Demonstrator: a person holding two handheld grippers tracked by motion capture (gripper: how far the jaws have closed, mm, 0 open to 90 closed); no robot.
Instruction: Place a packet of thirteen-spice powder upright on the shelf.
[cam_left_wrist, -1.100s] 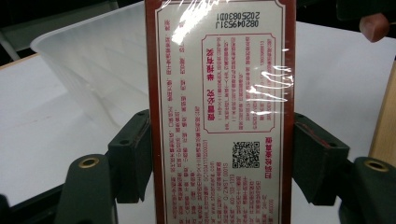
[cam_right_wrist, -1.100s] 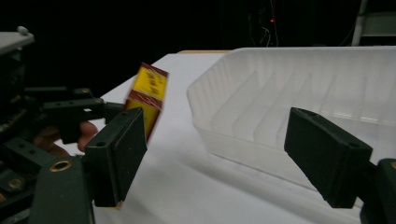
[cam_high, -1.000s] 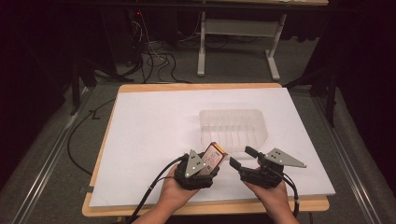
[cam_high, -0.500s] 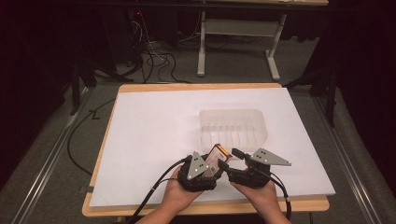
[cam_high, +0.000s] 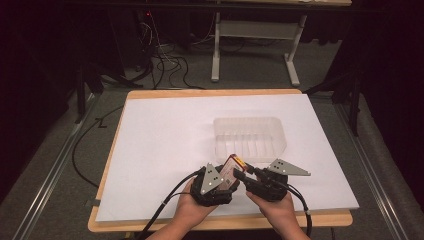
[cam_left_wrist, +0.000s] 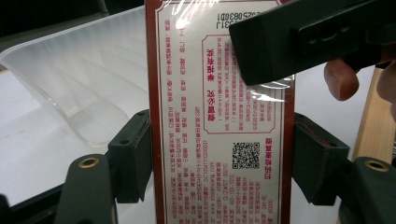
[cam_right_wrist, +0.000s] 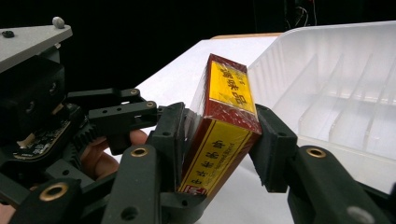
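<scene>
Red-and-yellow wrapped box (cam_high: 234, 167) is clamped by the left gripper (cam_high: 220, 186); the right gripper (cam_high: 250, 176) fingers have just been closing onto it, beside the clear tray (cam_high: 250, 137).

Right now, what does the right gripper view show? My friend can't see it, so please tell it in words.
A red and yellow box wrapped in clear film sits between the right gripper, whose two black jaws have just been closing on its sides. The left gripper holds the same box from the left, and a clear plastic tray lies behind on the white table.
</scene>
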